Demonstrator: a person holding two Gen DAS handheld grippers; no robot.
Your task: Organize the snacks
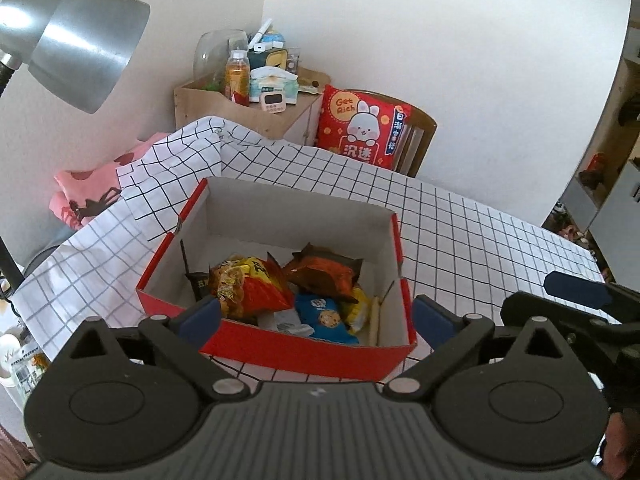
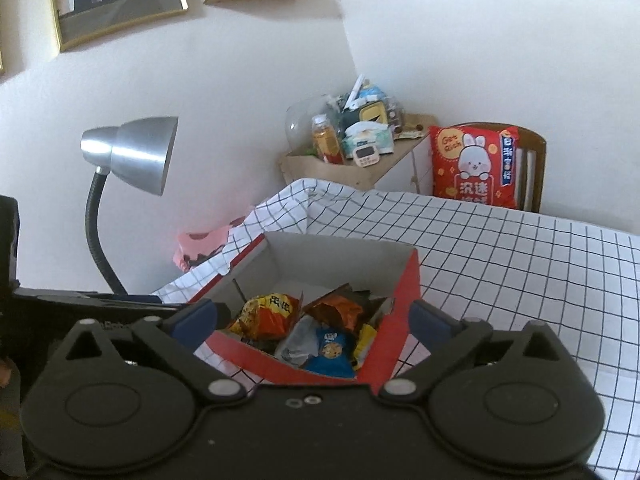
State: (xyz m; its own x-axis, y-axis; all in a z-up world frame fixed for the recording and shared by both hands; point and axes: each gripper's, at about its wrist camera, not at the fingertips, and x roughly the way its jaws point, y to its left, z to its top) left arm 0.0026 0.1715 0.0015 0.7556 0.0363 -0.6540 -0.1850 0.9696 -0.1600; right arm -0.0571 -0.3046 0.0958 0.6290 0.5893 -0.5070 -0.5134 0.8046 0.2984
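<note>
A red cardboard box (image 1: pixel 304 356) with a white inside stands on the checked tablecloth. It holds several snack packets: an orange-yellow bag (image 1: pixel 248 284), a brown-orange bag (image 1: pixel 324 272) and a blue cookie packet (image 1: pixel 324 316). My left gripper (image 1: pixel 316 316) is open and empty, above the box's near wall. My right gripper (image 2: pixel 312 320) is open and empty, above the box's (image 2: pixel 396 312) near corner, with the same packets (image 2: pixel 268 316) below it. The right gripper also shows at the right edge of the left wrist view (image 1: pixel 576 292).
A silver desk lamp (image 2: pixel 128 152) stands left of the table. A wooden side cabinet (image 1: pixel 240 108) with a bottle, tissues and a timer stands behind. A red rabbit cushion (image 1: pixel 360 128) leans on a wooden chair. Checked tablecloth (image 1: pixel 480 240) stretches to the right.
</note>
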